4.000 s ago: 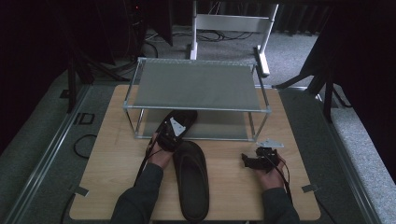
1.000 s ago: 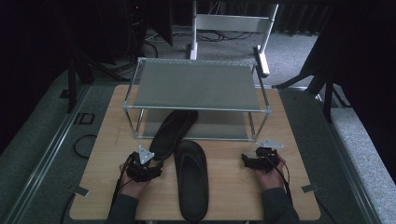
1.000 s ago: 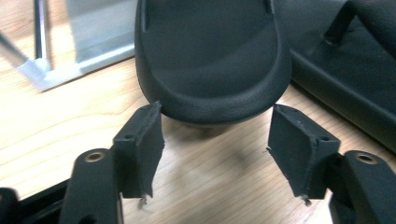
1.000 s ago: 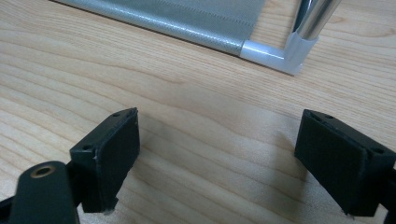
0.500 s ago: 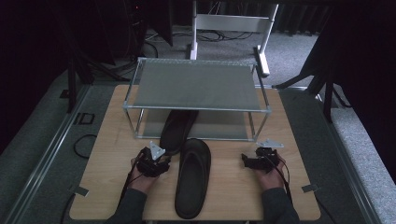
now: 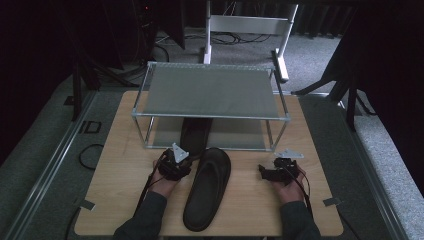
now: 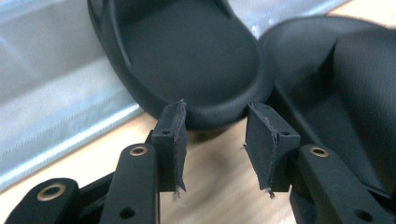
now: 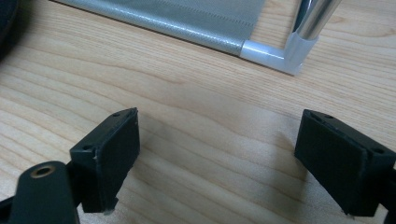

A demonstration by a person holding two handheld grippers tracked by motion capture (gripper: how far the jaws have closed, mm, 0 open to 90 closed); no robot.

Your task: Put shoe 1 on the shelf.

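Observation:
Two black slippers are on the wooden table (image 6: 115, 200). One slipper (image 6: 195, 134) lies partly under the wire rack (image 6: 212, 90). The other slipper (image 6: 207, 187) lies tilted in the middle of the table. My left gripper (image 6: 175, 162) sits just left of them. In the left gripper view its jaws (image 7: 215, 140) have been closing and stand partly open. The far slipper's heel (image 7: 187, 60) is just beyond the fingertips, untouched by the pads, and the near slipper (image 7: 341, 74) is on the right. My right gripper (image 6: 274, 172) rests wide open (image 8: 217, 158) on bare wood.
The rack's lower shelf (image 8: 187, 18) and a chrome corner leg (image 8: 301, 37) stand just ahead of the right gripper. A white metal frame (image 6: 245, 30) stands on the floor behind the table. Grey carpet surrounds the table.
My left gripper has moved right and forward to the slippers, with its jaws narrower. The near slipper's front end has swung to the right. The right gripper stayed put.

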